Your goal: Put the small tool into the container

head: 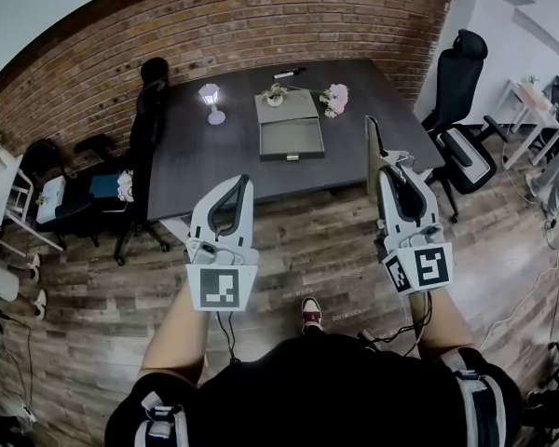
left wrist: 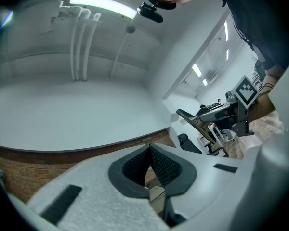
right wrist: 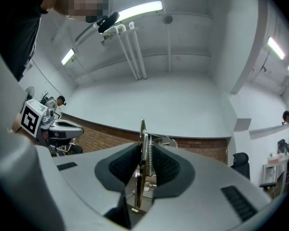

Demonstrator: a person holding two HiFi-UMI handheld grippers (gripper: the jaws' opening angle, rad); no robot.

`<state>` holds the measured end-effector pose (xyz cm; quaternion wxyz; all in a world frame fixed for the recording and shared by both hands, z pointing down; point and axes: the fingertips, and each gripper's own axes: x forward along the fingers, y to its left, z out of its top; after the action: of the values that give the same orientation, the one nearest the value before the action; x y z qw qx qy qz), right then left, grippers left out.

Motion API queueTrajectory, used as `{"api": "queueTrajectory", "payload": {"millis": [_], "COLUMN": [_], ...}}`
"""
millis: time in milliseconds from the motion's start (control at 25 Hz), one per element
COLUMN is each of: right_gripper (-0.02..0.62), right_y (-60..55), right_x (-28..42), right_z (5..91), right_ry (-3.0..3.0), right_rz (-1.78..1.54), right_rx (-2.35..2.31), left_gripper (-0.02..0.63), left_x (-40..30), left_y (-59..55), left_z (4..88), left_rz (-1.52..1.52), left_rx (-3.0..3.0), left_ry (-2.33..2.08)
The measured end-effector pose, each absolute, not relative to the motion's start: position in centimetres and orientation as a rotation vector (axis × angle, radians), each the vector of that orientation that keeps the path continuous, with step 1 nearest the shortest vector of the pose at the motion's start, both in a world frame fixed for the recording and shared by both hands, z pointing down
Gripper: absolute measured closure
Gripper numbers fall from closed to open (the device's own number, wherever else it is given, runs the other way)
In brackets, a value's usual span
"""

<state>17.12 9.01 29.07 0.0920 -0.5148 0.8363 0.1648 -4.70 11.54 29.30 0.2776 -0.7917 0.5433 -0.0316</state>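
Head view: a person is standing on a wood floor, facing a dark table point(head: 200, 170) that is bearing an open grey container point(head: 292, 155). The left gripper point(head: 241, 182) and the right gripper point(head: 388, 164) are being held out toward it. A thin dark tool point(head: 376, 136) is sticking out past the right gripper's tips.

Left gripper view: the jaws are pressing together with nothing between them.

Right gripper view: the jaws are clamping the tool, a slim brass-coloured metal strip carrying a coiled spring and standing upright between the pads.

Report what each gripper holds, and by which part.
Right gripper: the small tool, pinched at its sprung middle, tip sticking out past the jaws. Left gripper: shut, nothing held.
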Motion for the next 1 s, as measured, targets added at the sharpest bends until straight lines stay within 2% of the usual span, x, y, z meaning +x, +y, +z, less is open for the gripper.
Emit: {"api": "queueTrajectory", "payload": {"millis": [1000], "right_gripper": [0.511], "right_y": [-5.1], "right_x": [18.9], "right_z": [27.7], "right_ry": [2.557], "right_rz": [0.485], "right_rx": [-1.369], "left_gripper": [0.597], "left_x": [-0.3], "left_y": [-3.0], "left_z": [26.5], "left_rz": [-0.009], "left_rx": [-2.116], "left_ry": [1.520]}}
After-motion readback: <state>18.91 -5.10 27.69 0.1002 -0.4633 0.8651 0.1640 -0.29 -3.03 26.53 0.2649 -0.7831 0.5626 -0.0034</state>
